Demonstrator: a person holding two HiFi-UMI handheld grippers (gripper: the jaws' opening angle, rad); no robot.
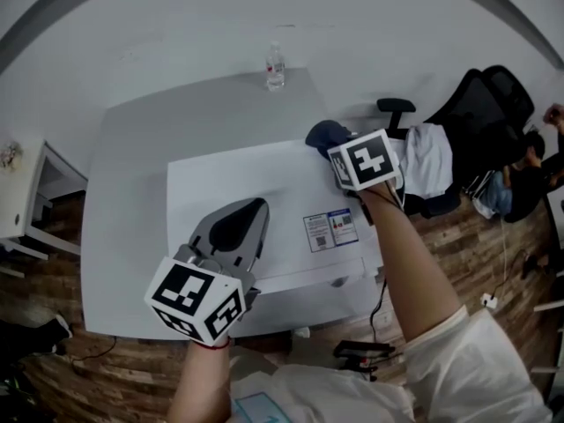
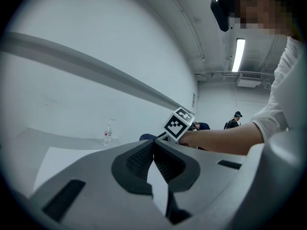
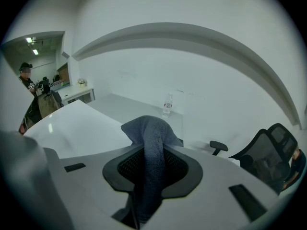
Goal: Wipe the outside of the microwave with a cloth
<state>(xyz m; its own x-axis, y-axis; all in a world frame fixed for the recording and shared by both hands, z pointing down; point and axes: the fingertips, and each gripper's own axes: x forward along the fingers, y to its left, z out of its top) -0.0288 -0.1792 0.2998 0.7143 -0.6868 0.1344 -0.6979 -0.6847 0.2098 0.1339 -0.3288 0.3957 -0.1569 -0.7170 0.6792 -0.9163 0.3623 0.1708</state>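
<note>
Seen from the head view, a white microwave (image 1: 256, 183) sits on a grey table (image 1: 132, 192) against a pale wall, with wood-pattern floor (image 1: 53, 280) around it. The left gripper (image 1: 257, 204) is over the microwave's top, and just past the tips of the right gripper (image 1: 337, 148) the dark cloth (image 1: 324, 134) is at the top's far right corner. The left gripper view shows its fingers closed tip to tip on nothing, with a water bottle (image 2: 108, 134) well ahead of them. In the right gripper view the fingers are clamped on the cloth, which bunches beyond their tips, and an office chair (image 3: 266, 150) stands off to their right.
</note>
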